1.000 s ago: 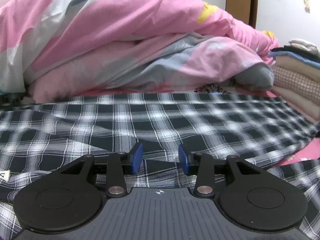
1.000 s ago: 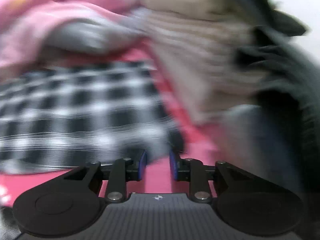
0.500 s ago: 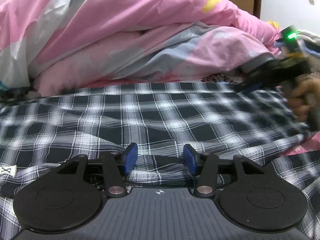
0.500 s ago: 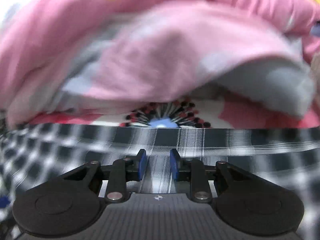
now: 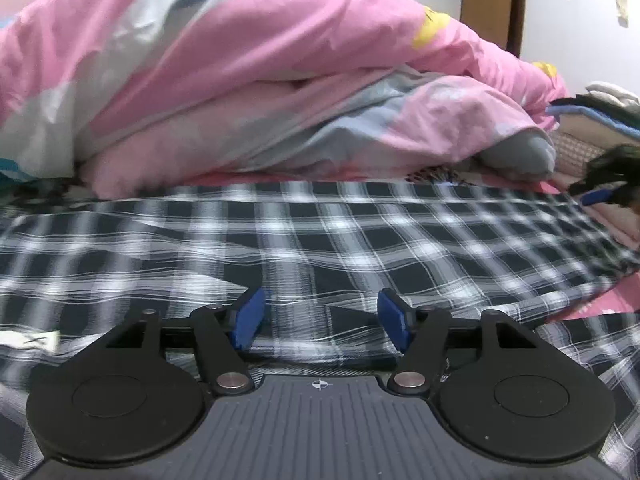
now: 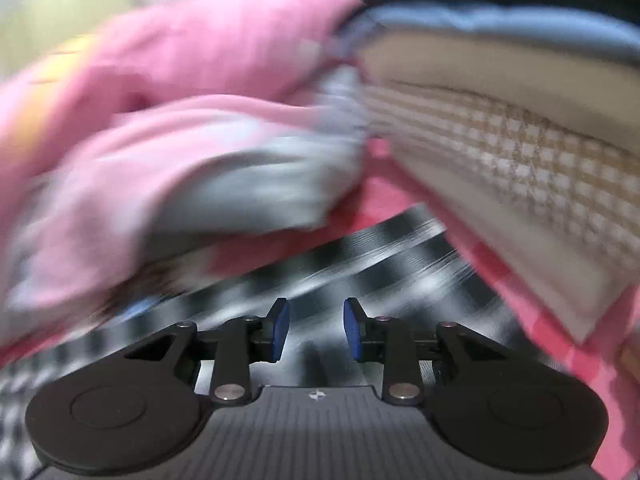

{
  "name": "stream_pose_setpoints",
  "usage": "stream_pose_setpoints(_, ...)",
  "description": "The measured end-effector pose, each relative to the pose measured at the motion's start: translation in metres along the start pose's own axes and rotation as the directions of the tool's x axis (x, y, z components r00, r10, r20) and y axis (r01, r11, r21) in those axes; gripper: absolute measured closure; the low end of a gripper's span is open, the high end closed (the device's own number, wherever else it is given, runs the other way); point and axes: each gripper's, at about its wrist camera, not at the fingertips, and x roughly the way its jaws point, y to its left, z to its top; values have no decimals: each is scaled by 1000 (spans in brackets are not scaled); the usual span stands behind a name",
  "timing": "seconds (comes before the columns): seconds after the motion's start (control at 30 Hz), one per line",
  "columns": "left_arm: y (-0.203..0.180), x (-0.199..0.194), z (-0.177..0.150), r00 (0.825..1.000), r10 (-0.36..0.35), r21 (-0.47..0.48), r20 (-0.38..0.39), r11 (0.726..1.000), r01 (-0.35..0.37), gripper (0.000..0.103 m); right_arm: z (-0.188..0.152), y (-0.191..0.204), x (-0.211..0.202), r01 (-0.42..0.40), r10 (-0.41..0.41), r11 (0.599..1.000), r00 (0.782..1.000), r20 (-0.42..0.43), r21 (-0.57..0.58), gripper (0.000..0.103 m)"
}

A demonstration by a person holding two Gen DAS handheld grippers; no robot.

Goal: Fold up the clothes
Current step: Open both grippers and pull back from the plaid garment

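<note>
A black-and-white plaid garment (image 5: 320, 240) lies spread across the bed, with a folded layer near its front. My left gripper (image 5: 320, 320) hovers low over that front part, open, nothing between its blue pads. In the right wrist view the picture is blurred; my right gripper (image 6: 314, 330) is open just above the far right corner of the plaid garment (image 6: 360, 264). From the left wrist view the right gripper (image 5: 604, 192) shows as a dark blurred shape at the garment's right edge.
A bunched pink, grey and white duvet (image 5: 260, 92) fills the back of the bed. A stack of folded clothes (image 6: 520, 120) stands at the right, close to my right gripper. Pink bedsheet (image 6: 540, 320) shows beside the garment. A white label (image 5: 28, 340) lies at the left.
My left gripper's fingers have spread wider. The right gripper swung from the duvet toward the folded stack at the garment's right corner and opened a little more.
</note>
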Motion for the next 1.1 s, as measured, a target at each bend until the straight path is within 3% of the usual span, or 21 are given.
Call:
stream_pose_setpoints(0.1,8,-17,3,999,41,-13,6,999,-41,34,-29,31,-48,-158,159,978,987,1,-134,46)
stream_pose_setpoints(0.17,20,-37,3,998,70,-15,6,997,-70,33,-46,61,-67,-260,264,935,964,-17,-240,35)
stream_pose_setpoints(0.23,27,-58,0,994,105,-1,-1,994,-105,30,-69,90,-87,-356,359,873,932,-54,-333,30)
stream_pose_setpoints(0.3,34,-83,-8,989,150,-2,-2,989,-150,24,-98,116,-101,-412,410,821,907,-94,-396,24)
stream_pose_setpoints(0.37,41,-105,-20,981,196,-16,-7,980,-196,6,-127,138,-112,-449,442,772,888,-129,-450,21)
stream_pose_setpoints(0.47,53,-134,-40,961,276,-36,-26,960,-276,3,-166,158,-122,-433,427,730,893,-143,-529,20)
stream_pose_setpoints(0.57,70,-150,-59,932,356,-81,-69,929,-361,3,-203,162,-123,-356,356,717,926,-125,-599,20)
stream_pose_setpoints(0.77,104,-172,-88,887,436,-210,-151,863,-460,3,-250,117,-156,-297,310,724,946,-91,-623,15)
stream_pose_setpoints(0.9,114,-178,-92,877,449,-239,-168,845,-478,3,-259,89,-192,-346,336,704,932,-139,-620,13)
stream_pose_setpoints(1.1,119,-178,-93,873,454,-256,-179,835,-487,2,-242,107,-207,-353,408,729,912,-41,-587,8)
